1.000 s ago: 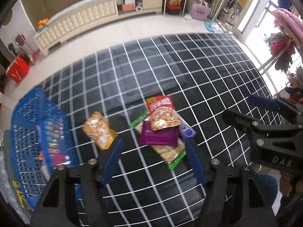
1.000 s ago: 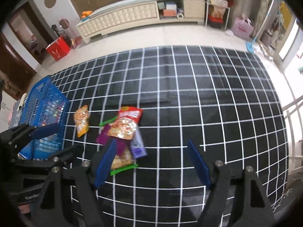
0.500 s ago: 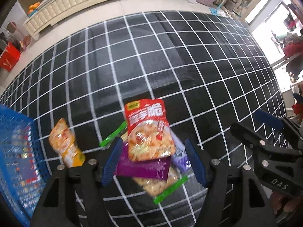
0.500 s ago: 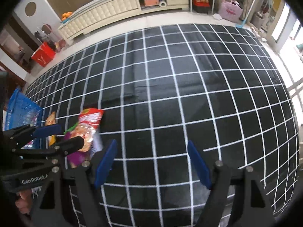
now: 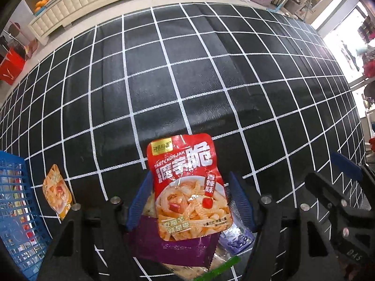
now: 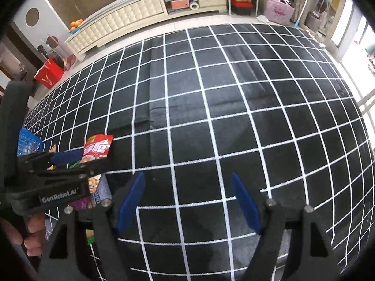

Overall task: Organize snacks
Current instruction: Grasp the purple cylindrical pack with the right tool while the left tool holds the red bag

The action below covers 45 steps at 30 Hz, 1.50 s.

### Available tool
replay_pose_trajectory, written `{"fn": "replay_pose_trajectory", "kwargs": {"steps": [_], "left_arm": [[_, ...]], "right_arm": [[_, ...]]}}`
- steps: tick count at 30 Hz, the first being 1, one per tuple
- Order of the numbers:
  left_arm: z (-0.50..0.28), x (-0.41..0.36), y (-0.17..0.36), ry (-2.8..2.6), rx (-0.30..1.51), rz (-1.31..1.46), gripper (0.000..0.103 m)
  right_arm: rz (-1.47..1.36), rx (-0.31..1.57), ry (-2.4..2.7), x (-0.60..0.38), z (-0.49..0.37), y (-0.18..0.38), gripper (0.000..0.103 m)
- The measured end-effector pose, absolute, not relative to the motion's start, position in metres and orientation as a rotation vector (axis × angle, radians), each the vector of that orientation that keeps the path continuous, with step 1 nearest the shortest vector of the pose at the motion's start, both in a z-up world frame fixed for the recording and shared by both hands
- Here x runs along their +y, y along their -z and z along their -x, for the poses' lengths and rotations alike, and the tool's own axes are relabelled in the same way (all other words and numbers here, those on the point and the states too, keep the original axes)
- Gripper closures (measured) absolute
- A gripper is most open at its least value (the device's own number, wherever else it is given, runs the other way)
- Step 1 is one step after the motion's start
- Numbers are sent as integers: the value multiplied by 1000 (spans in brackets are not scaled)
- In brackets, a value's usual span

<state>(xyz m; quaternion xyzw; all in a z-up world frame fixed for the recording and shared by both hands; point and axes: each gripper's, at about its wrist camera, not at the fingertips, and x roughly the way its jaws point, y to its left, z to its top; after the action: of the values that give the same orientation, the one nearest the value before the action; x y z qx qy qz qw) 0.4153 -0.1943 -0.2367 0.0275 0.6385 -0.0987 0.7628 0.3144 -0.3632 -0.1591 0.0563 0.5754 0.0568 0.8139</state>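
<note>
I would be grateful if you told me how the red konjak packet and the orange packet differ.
The red konjak packet lies on top of a pile of snacks, between the left tool's closing jaws; the orange packet lies alone on the mat near the blue basket. The red one looks larger. Both are flat, sealed pouches.

The left gripper [image 5: 189, 199] is pointed steeply downward, its jaws closing. The right gripper [image 6: 187, 201] is held alongside, likewise angled down, jaws spread wide. Fingers of a hand [image 6: 32, 236] are seen behind the left gripper.
</note>
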Motion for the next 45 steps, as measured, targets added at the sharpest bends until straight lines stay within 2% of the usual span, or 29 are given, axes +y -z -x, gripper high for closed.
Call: {"fn": "replay_pose_trajectory", "kwargs": {"steps": [2,9,22,38,40,43,45], "left_arm": [[-415,-194,238,221,1381,-76,52],[-407,-186,229,229,1346,-62,72],[-387,-99,171,184,1265,6,72],[-311,-55,164,145,1216,31,72],[-310,-57,167,142,1217,15,72],[-308,-65,171,142,1220,5,72],[-314,-74,177,143,1228,13,72]], "right_arm": [[-126,1235,-118,-363,-315,161,23],[-116,1254,-146,-349,-312,165,23],[-28,1283,-237,-301,-317,163,23],[189,1340,-334,-240,-288,194,23],[191,1331,-332,-233,-290,198,27],[199,1303,-294,-231,-291,203,53],[216,1292,-289,-229,-291,204,58]]}}
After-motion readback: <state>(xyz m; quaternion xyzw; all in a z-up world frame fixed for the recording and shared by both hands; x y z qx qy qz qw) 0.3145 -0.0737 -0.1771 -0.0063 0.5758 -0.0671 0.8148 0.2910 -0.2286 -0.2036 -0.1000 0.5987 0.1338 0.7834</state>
